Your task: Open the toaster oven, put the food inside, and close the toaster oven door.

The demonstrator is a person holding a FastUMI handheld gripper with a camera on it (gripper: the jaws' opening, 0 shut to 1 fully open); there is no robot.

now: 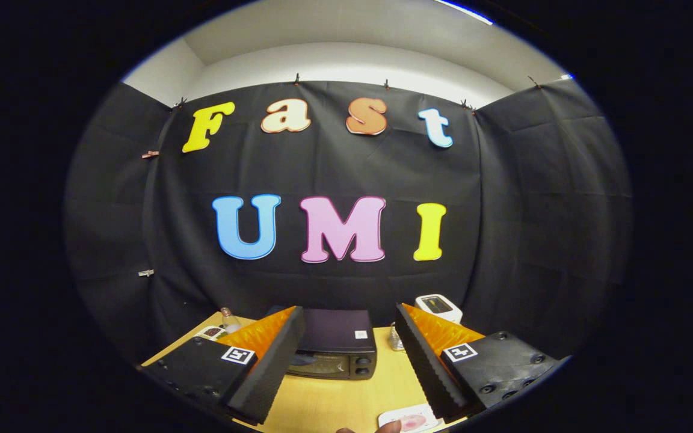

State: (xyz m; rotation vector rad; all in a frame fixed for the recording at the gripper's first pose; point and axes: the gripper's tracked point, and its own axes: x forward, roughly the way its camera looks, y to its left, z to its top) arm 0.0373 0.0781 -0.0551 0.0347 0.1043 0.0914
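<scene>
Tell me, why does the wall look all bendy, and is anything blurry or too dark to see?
Gripper view: the fisheye lens bows the cloth wall and the wooden table. The toaster oven beyond the open jaws of the gripper is dark, so its door is hard to make out. The white card near the fingers looks soft. No strong glare.

Gripper (349, 361) held above the wooden table (334, 403), fingers (268, 361) spread wide apart with nothing between them, aimed toward the toaster oven (334, 349) just ahead. Fingertip of a hand (388, 427) peeking in low, nearer than the toaster oven.
</scene>
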